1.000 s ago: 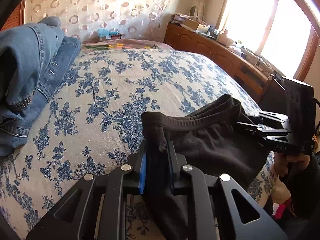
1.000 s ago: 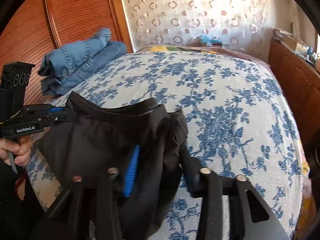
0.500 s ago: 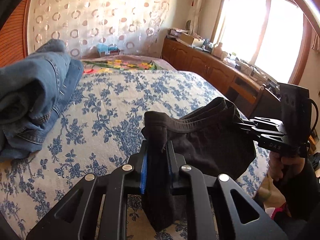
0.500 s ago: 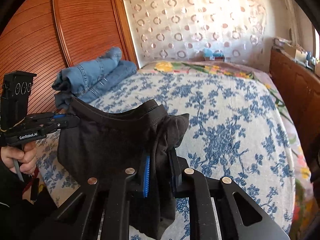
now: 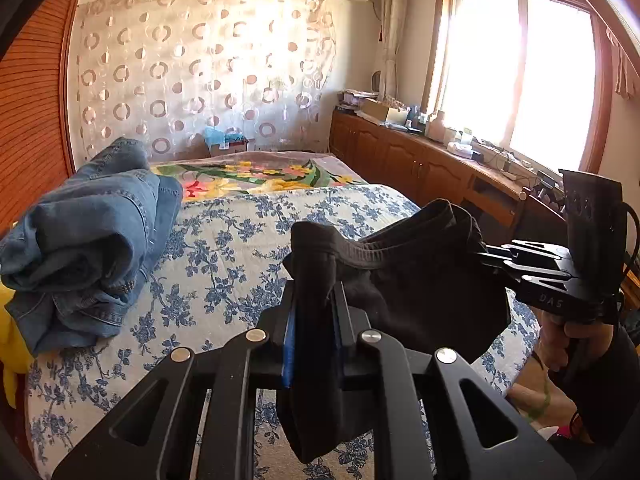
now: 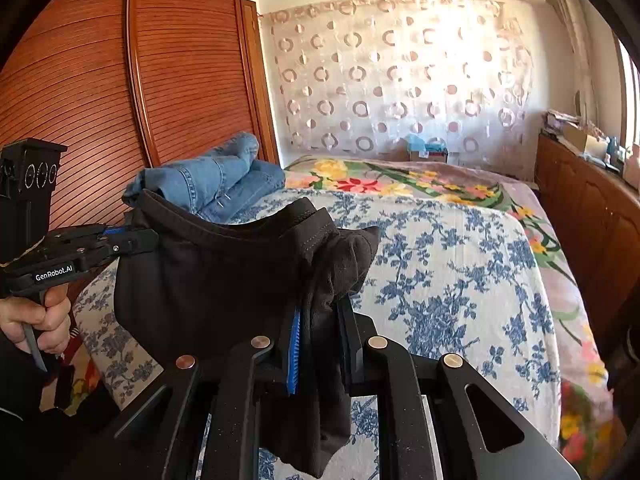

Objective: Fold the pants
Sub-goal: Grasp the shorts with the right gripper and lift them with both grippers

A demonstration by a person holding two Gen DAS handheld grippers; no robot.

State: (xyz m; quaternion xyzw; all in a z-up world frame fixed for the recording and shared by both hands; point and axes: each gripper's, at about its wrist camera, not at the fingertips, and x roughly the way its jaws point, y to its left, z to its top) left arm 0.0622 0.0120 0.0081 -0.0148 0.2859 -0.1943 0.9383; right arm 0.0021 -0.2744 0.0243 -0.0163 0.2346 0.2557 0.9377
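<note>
Black pants hang in the air above the bed, stretched by the waistband between both grippers. My left gripper is shut on one end of the waistband, with a fold of cloth bunched over its blue pad. My right gripper is shut on the other end, and cloth hangs down below its jaws. In the left wrist view the right gripper clamps the far end, a hand on its handle. The right wrist view shows the left gripper doing the same. The legs of the pants are hidden below.
The bed has a blue floral cover. Rolled blue jeans lie at its left edge by a wooden wardrobe. A low wooden cabinet with clutter runs under the window on the right.
Both grippers have risen with the pants, lifting the cloth off the bed. The right jaws, wider a second ago, have closed onto the waistband.
</note>
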